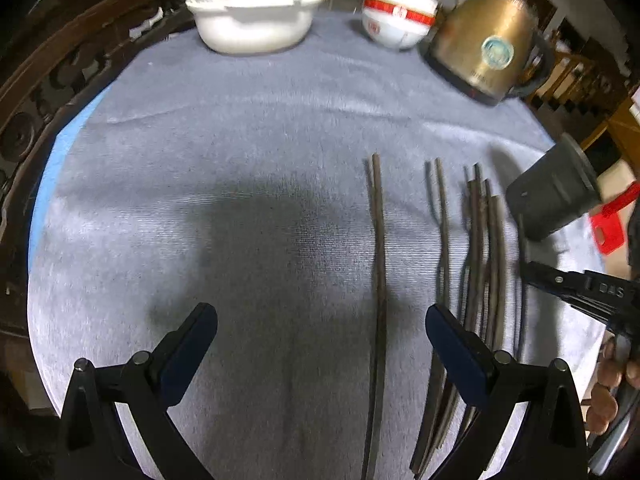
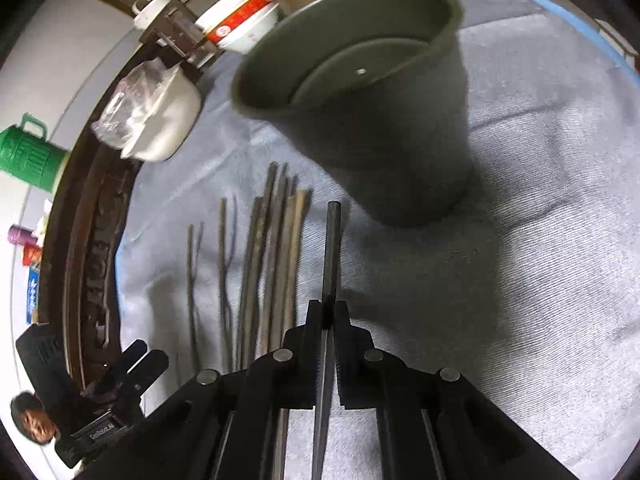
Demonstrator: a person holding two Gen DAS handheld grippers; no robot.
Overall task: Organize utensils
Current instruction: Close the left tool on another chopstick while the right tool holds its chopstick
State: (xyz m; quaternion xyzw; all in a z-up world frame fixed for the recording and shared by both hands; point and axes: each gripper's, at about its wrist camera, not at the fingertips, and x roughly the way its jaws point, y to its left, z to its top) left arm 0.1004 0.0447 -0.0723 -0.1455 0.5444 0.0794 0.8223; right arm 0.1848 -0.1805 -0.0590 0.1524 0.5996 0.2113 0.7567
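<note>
Our right gripper (image 2: 329,312) clamps one chopstick (image 2: 332,256) pointing at 12 o'clock toward the cup (image 2: 380,128); left gripper (image 1: 320,320) gapes

Bystanders at the desk's far edge
A white pot (image 1: 252,20), red-banded bowls (image 1: 396,16) and brass kettle (image 1: 488,52) stand on the grey cloth (image 1: 240,160).
</note>
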